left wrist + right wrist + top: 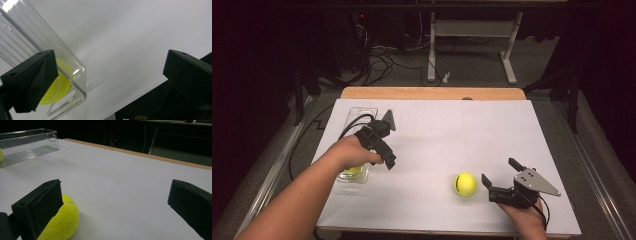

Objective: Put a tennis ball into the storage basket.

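Observation:
A yellow tennis ball (465, 184) lies on the white table near the front right. My right gripper (500, 172) stands open just right of it; in the right gripper view the ball (62, 222) sits partly behind the left jaw, outside the gap of the gripper (116, 187). A second yellow ball (352, 170) rests in the near end of a clear plastic container (359, 114) at the left. My left gripper (379, 159) hovers open over that end; in the left gripper view its gap (110, 60) holds nothing, and its left jaw overlaps the ball (61, 85) inside the container (75, 67).
A white sheet (437, 135) covers the table, with a wooden strip (432, 93) along the far edge. The container (27, 135) shows far left in the right gripper view. Cables and a desk frame (432, 50) stand on the floor beyond.

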The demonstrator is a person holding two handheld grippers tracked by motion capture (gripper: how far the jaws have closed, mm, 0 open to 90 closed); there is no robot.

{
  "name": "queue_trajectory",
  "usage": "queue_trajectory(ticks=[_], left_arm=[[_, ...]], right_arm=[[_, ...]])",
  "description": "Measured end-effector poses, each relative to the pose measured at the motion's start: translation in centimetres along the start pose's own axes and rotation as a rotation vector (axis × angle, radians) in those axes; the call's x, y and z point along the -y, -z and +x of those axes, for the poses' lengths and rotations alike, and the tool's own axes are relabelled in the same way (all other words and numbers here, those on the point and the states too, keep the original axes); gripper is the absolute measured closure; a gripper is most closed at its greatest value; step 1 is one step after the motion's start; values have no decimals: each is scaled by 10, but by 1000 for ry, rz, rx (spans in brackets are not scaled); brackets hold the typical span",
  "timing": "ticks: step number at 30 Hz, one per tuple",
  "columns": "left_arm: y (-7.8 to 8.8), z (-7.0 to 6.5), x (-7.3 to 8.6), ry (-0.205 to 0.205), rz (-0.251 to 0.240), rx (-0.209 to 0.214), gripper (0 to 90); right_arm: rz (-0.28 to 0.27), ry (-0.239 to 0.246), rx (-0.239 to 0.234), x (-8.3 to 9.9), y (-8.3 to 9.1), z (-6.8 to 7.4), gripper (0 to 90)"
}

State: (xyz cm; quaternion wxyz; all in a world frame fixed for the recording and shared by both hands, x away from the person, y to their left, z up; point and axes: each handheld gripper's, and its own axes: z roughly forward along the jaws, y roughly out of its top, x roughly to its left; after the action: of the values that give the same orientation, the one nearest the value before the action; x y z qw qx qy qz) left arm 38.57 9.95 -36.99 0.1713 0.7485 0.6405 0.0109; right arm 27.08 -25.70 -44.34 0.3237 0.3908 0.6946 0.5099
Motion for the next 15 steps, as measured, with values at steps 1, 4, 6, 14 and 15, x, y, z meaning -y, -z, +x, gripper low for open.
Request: queue_trajectory(ticks=[1, 4, 6, 14, 15], left_arm=[[0, -2, 0, -7, 1, 2, 7], [-1, -6, 2, -13, -2, 16, 7], [-3, -9, 4, -24, -8, 17, 8], [-8, -24, 11, -60, -33, 47, 7], [-8, -26, 12, -69, -32, 50, 8]], right_arm=[[0, 0, 0, 0, 0, 0, 4], [0, -1, -2, 0, 0, 0, 4], [0, -1, -4, 0, 0, 0, 4], [4, 3, -7, 0, 0, 2, 4], [4, 2, -7, 0, 0, 2, 4]])
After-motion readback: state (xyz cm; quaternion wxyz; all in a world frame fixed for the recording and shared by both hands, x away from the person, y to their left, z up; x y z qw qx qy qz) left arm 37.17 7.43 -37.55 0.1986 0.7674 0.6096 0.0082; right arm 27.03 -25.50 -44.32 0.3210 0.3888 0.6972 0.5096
